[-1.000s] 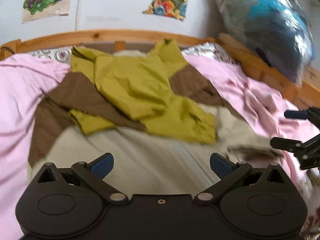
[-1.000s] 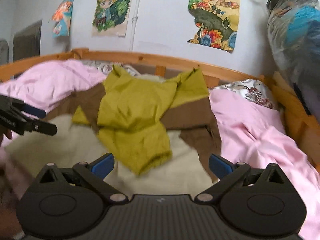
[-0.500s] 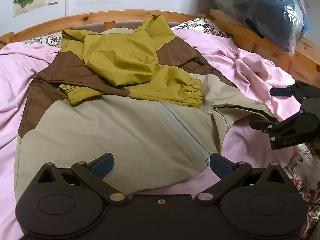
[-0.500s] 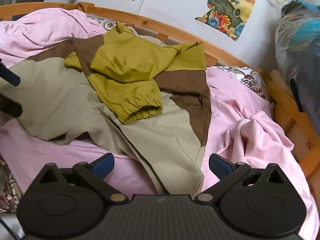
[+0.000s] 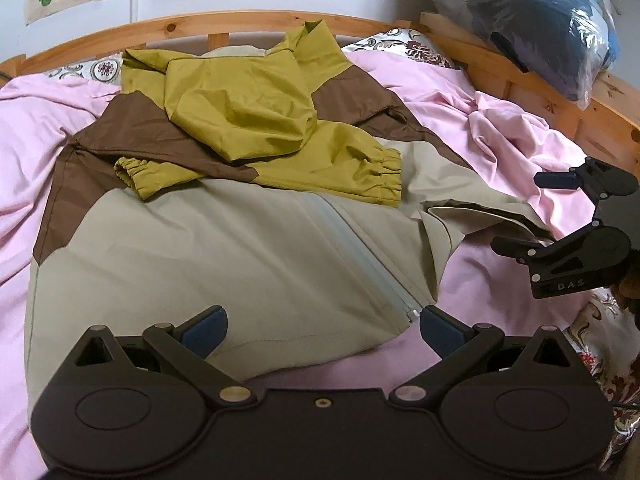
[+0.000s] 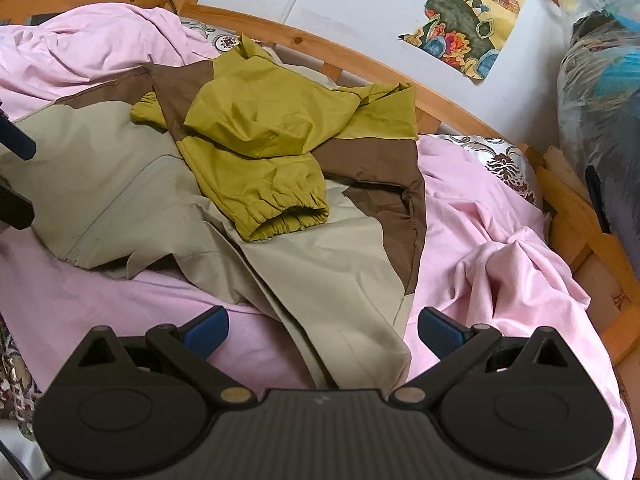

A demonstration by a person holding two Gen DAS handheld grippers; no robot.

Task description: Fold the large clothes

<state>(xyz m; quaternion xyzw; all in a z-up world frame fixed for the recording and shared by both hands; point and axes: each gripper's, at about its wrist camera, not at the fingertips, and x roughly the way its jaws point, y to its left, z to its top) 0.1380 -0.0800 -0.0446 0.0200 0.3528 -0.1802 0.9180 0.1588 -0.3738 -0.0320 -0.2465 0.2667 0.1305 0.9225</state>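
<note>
A large jacket [image 5: 224, 248] in beige, brown and olive lies spread on a pink sheet [image 5: 492, 136], zipper side up. Both olive sleeves [image 5: 352, 172] are folded across its chest. My left gripper [image 5: 322, 326] hovers open over the jacket's lower hem, holding nothing. The jacket [image 6: 320, 272] also fills the right wrist view, where my right gripper [image 6: 323, 325] is open above the hem's right corner with nothing between its fingers. From the left wrist view the right gripper [image 5: 524, 216] shows at the right, near a loose beige flap [image 5: 480, 212].
A wooden bed frame [image 5: 224, 28] curves round the far side and right. A plastic-wrapped bundle [image 5: 532, 20] rests on the right rail. Posters [image 6: 468, 28] hang on the white wall. A patterned pillow [image 5: 404, 42] peeks out behind the jacket. Bunched pink sheet [image 6: 516, 272] lies to the right.
Both grippers have drawn back toward the foot of the bed and lowered. The jacket, airborne and blurred a second ago, has settled flat with its hem near the grippers.
</note>
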